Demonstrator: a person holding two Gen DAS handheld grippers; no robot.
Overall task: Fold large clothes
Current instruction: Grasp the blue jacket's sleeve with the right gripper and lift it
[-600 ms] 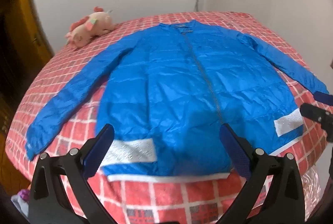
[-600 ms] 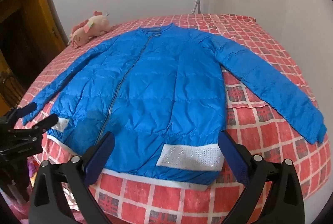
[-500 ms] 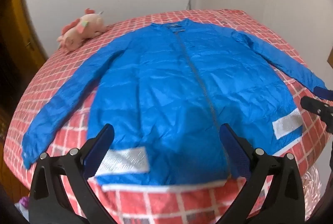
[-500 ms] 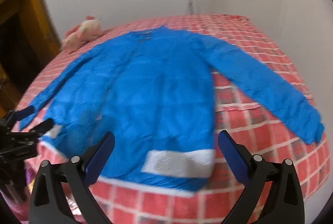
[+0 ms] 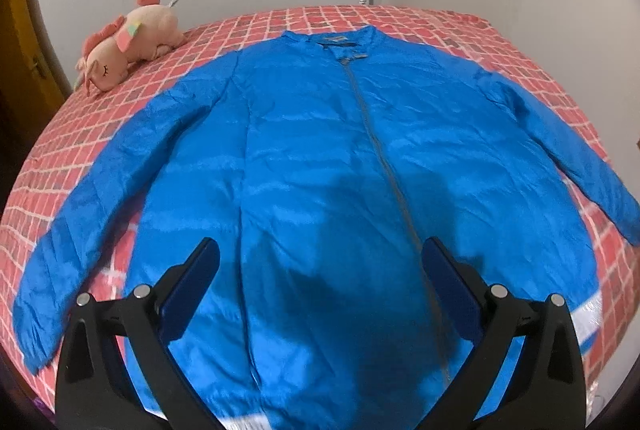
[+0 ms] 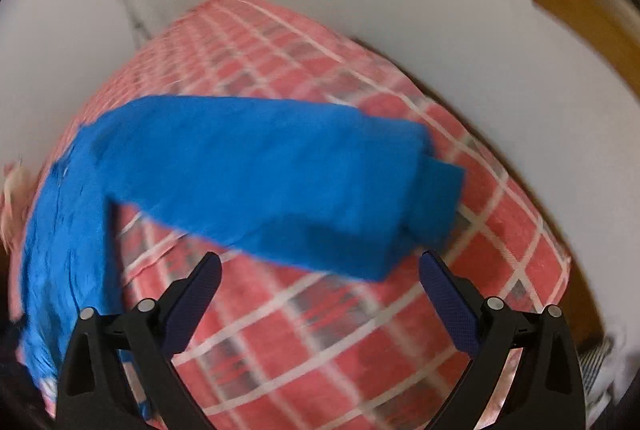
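Both grippers' fingers wide apart, empty, L gripper over blue jacket, R gripper near sleeve.

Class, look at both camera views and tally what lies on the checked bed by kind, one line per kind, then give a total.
Blue jacket: 1
Pink plush toy: 1
Total: 2 things on the bed

Even, soft light is seen; a shadow is cast low on the jacket. The right wrist view is smeared by blur, edges bowed.
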